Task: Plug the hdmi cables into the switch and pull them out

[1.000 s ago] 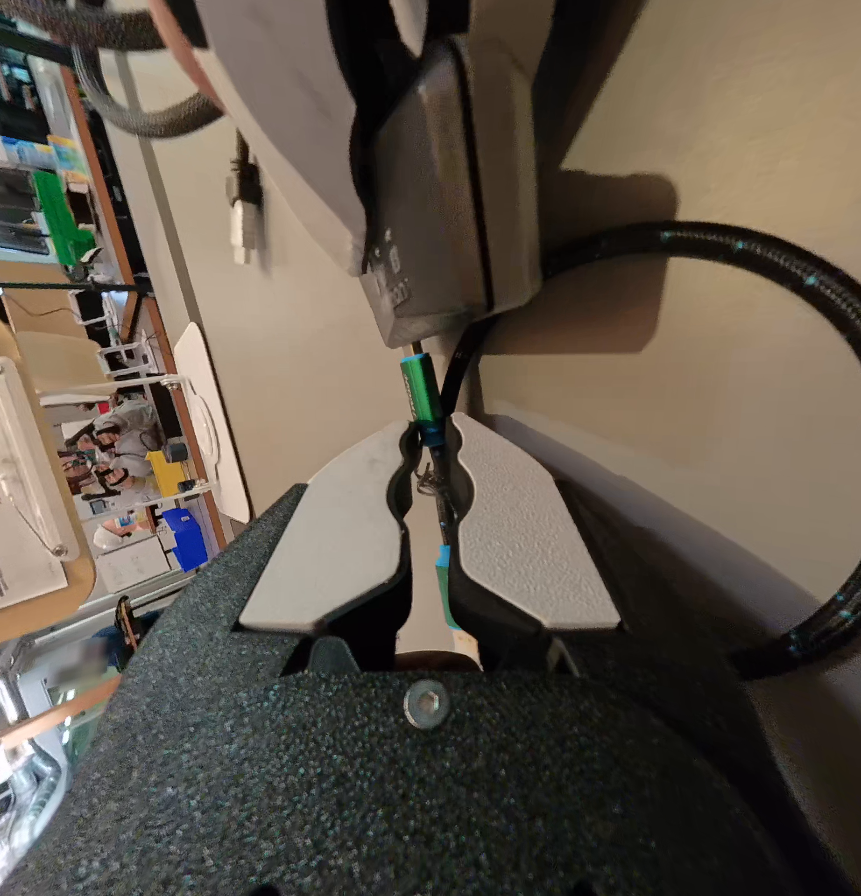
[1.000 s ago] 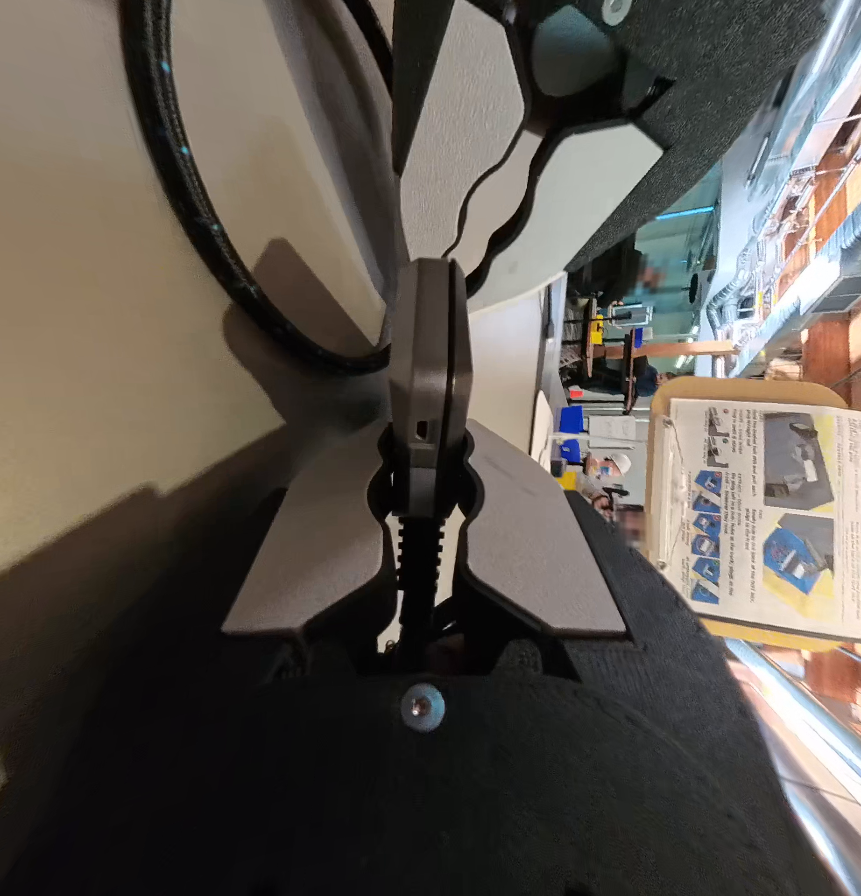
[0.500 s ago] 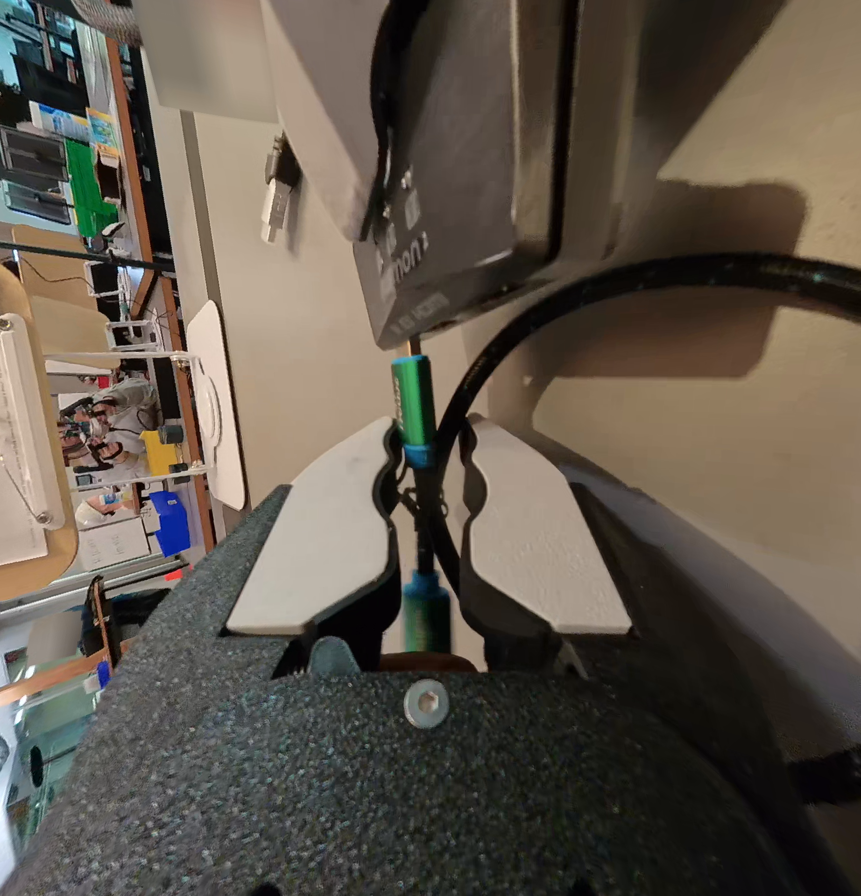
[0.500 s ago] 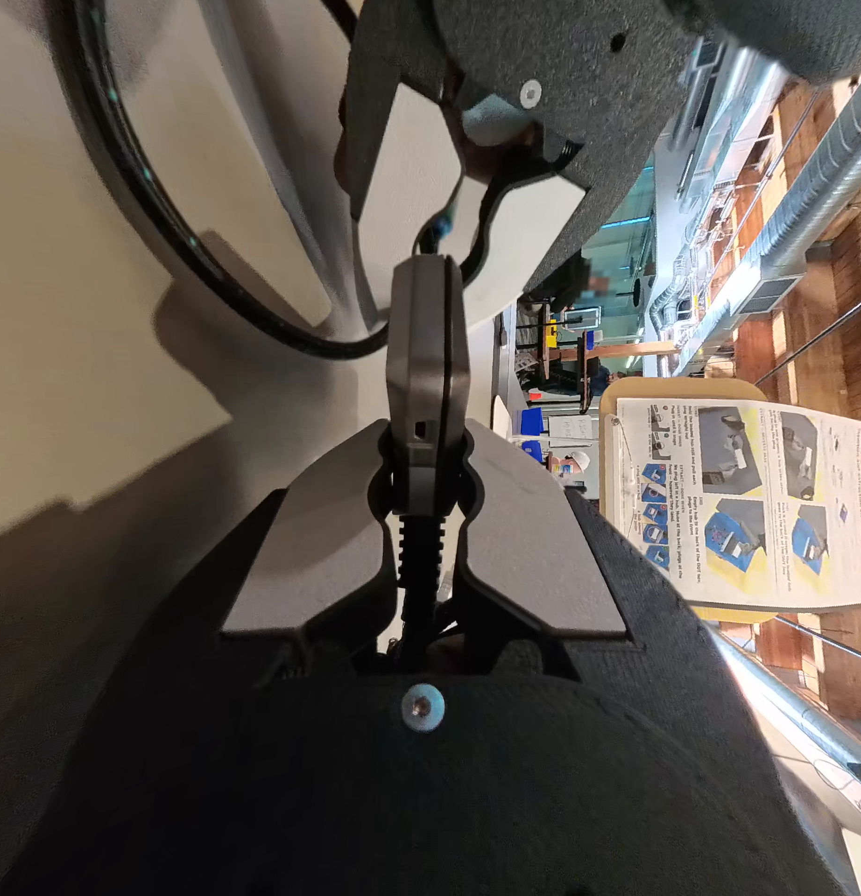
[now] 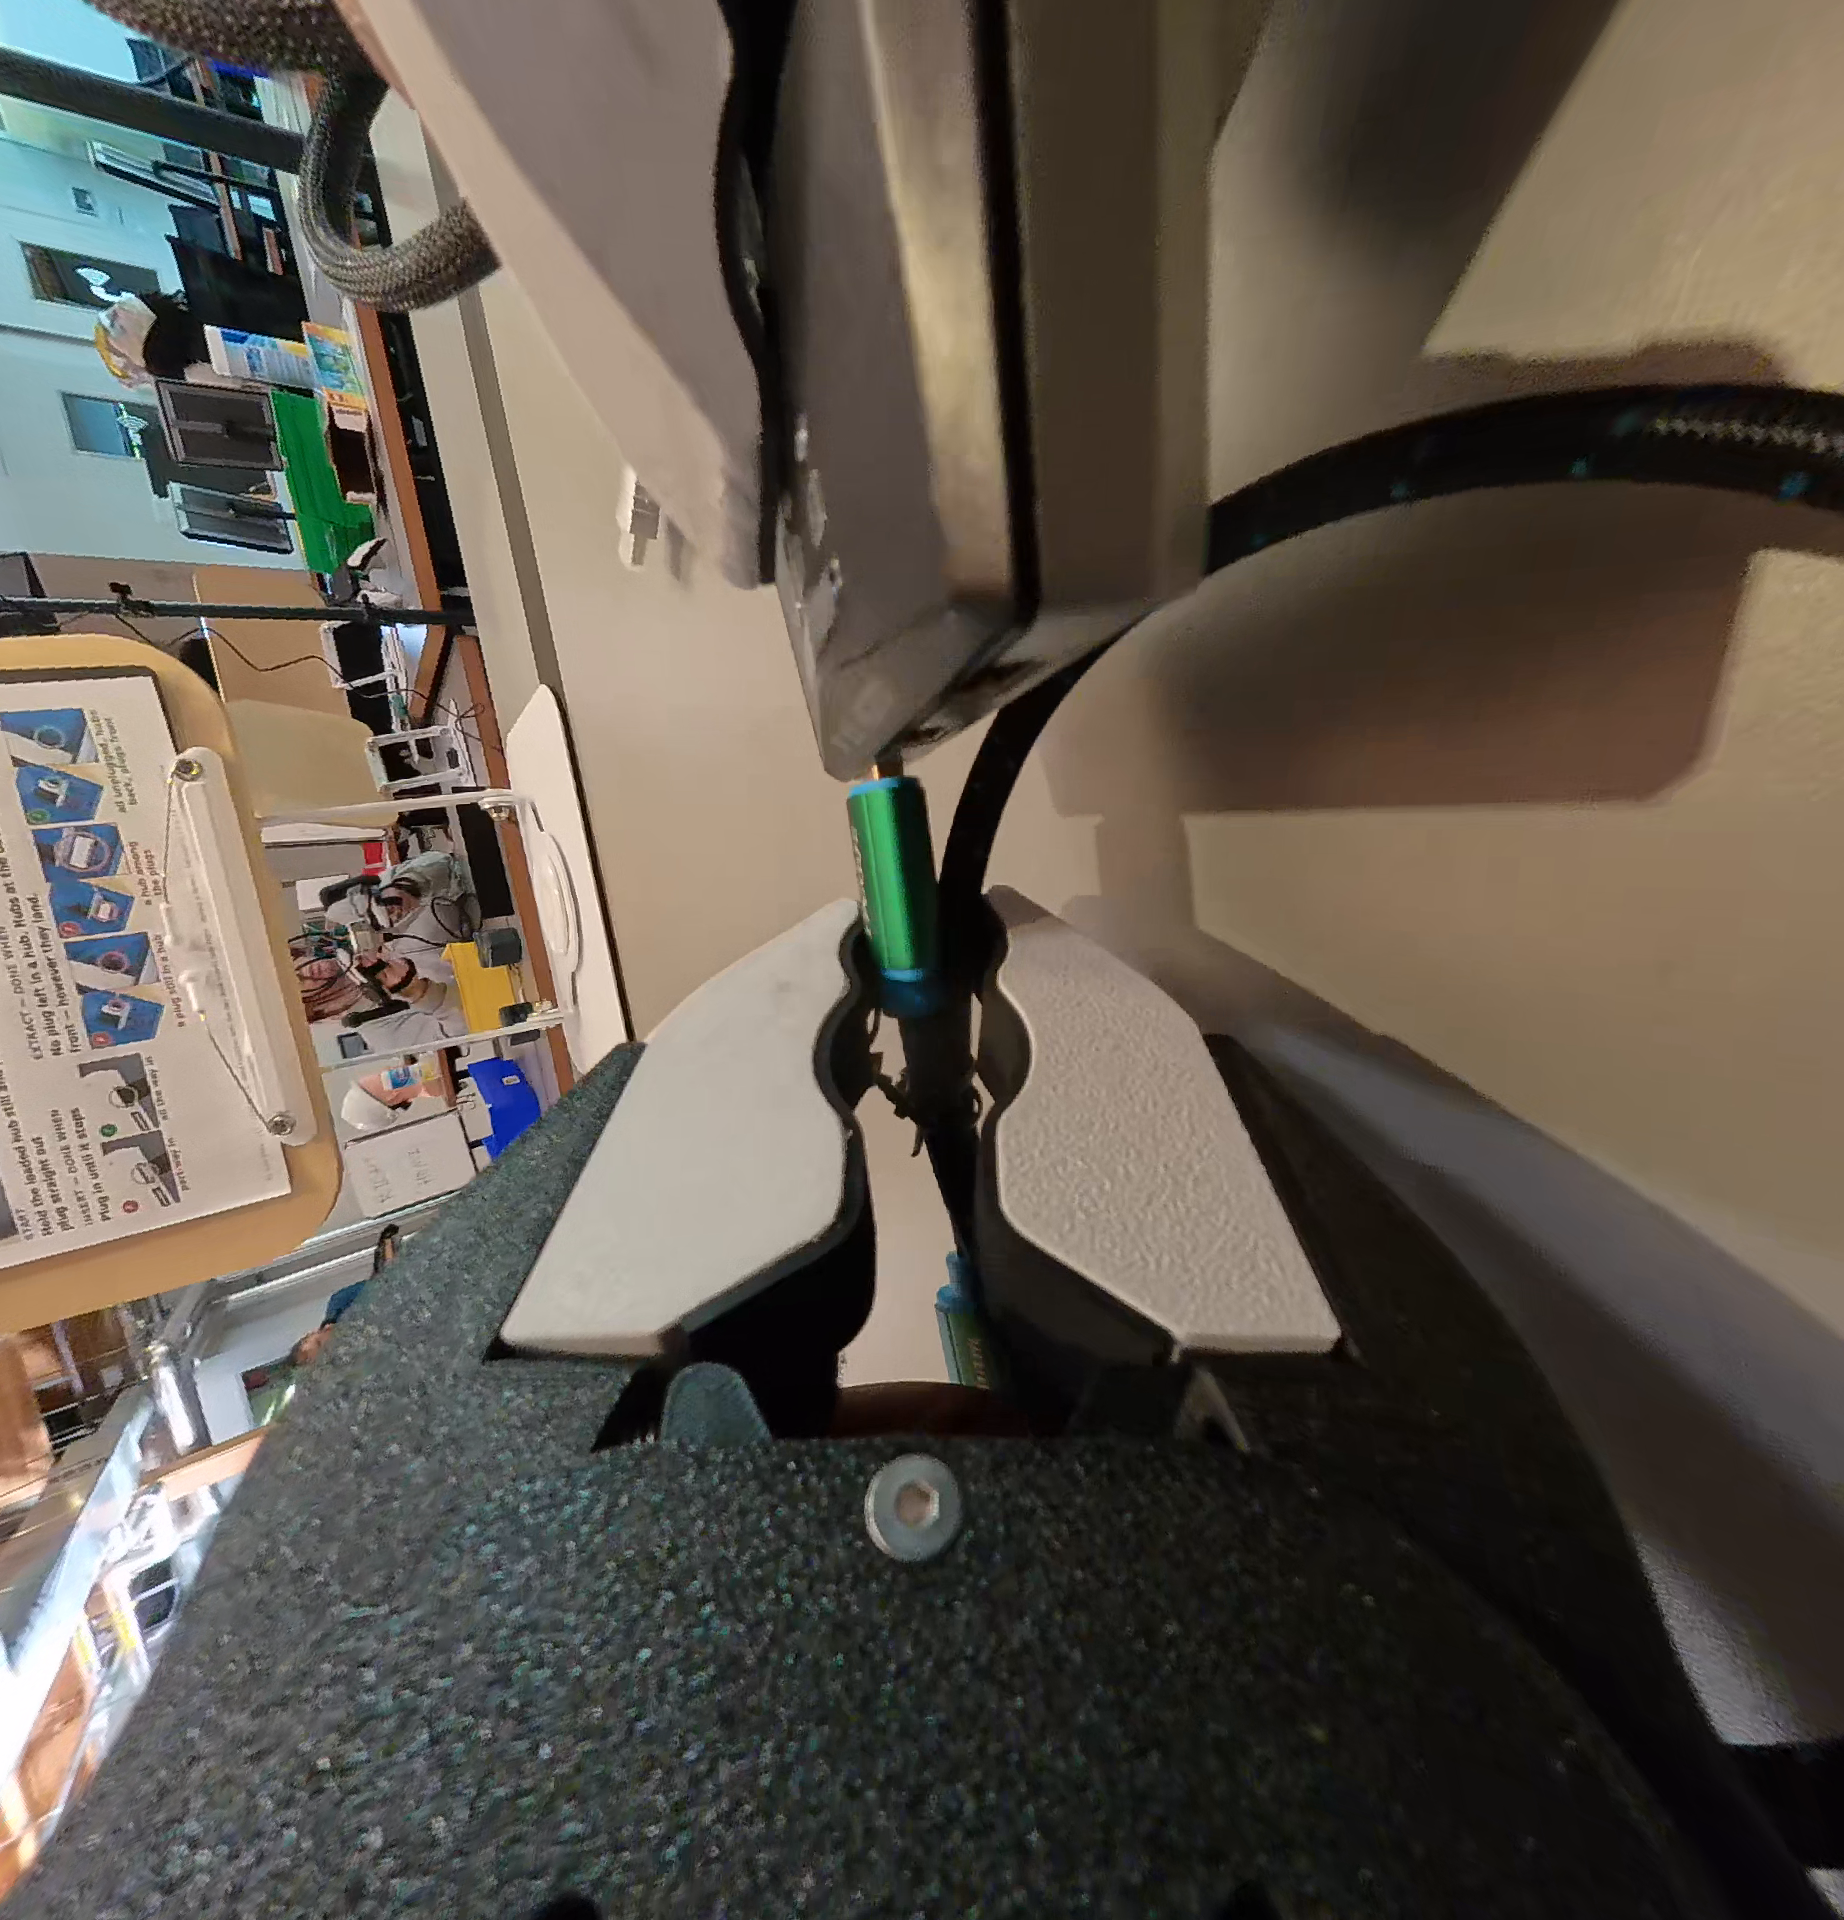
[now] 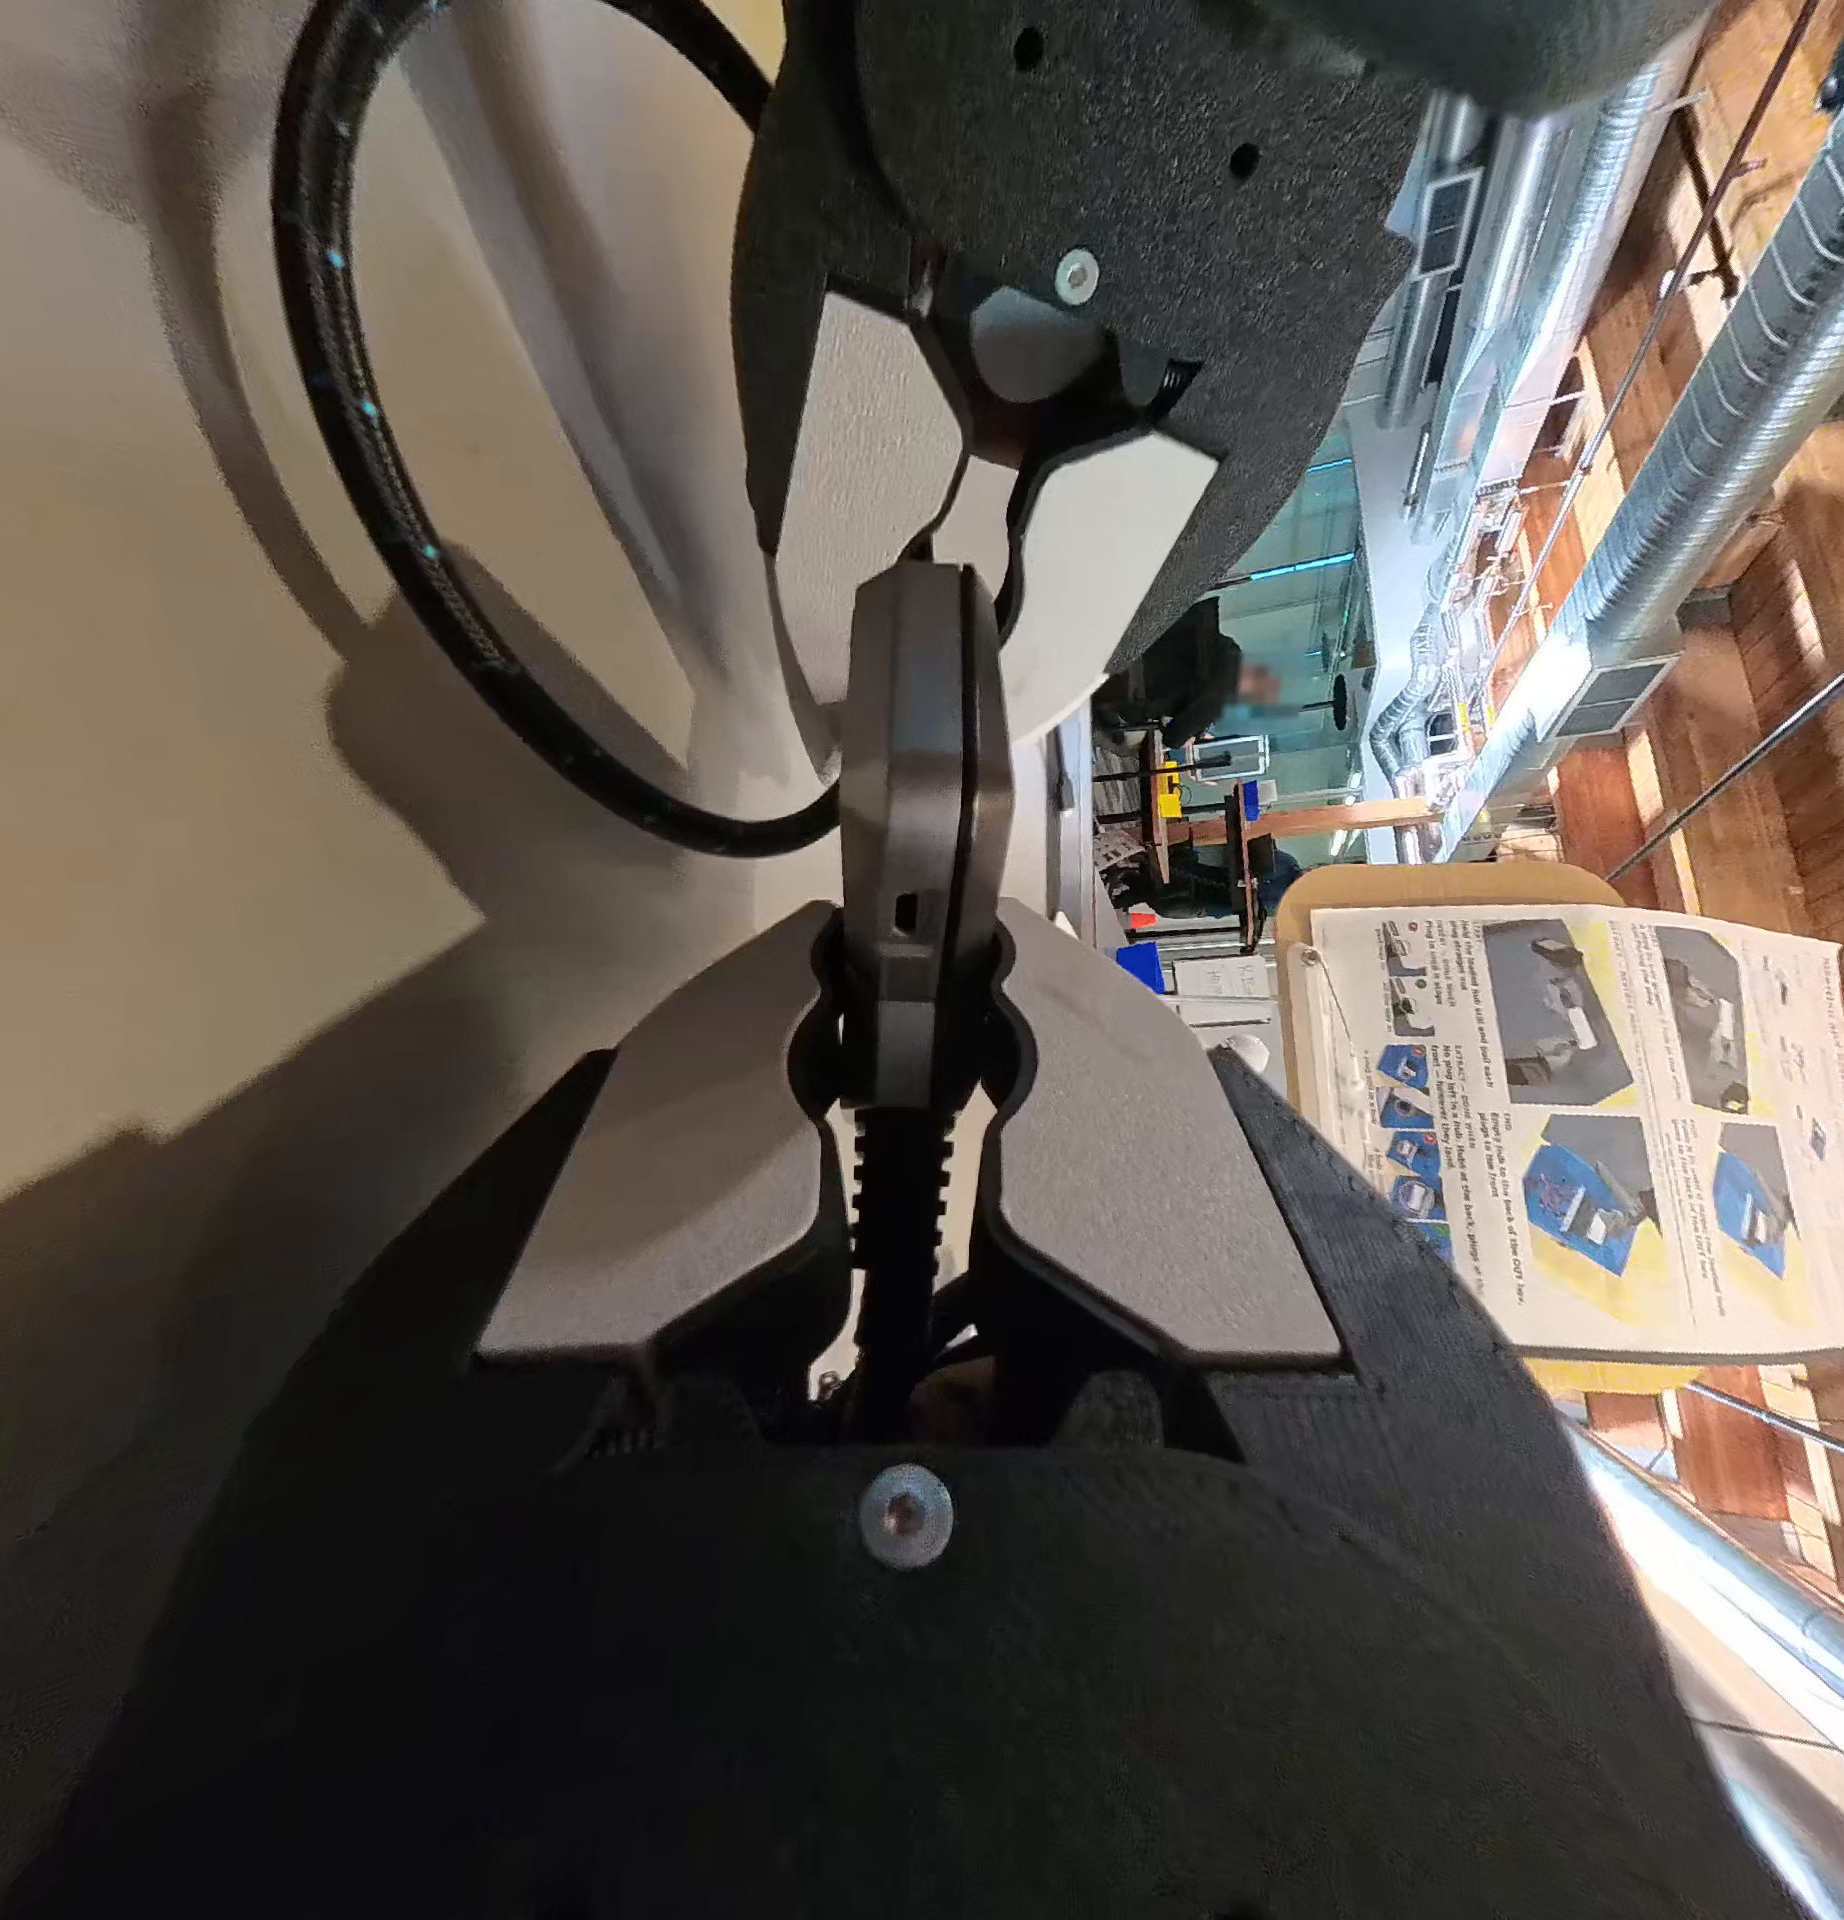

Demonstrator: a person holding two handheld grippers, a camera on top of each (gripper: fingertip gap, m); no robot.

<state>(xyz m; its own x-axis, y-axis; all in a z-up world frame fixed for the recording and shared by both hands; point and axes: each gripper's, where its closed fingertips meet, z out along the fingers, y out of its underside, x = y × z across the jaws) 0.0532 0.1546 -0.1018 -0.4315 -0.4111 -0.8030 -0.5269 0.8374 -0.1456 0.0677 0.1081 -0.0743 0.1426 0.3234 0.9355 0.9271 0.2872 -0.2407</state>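
With my left jaws [image 5: 923,951] re-clenching on the green metal plug [image 5: 890,878], I am bringing its tip against the flat grey hub [image 6: 923,790] clamped in my right jaws [image 6: 913,982].

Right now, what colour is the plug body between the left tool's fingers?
Green plug with a blue collar; clearest in the left wrist view.

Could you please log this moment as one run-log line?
left gripper: shut on green plug, tip at grey hub | right gripper: shut on grey hub | black braided cable looped
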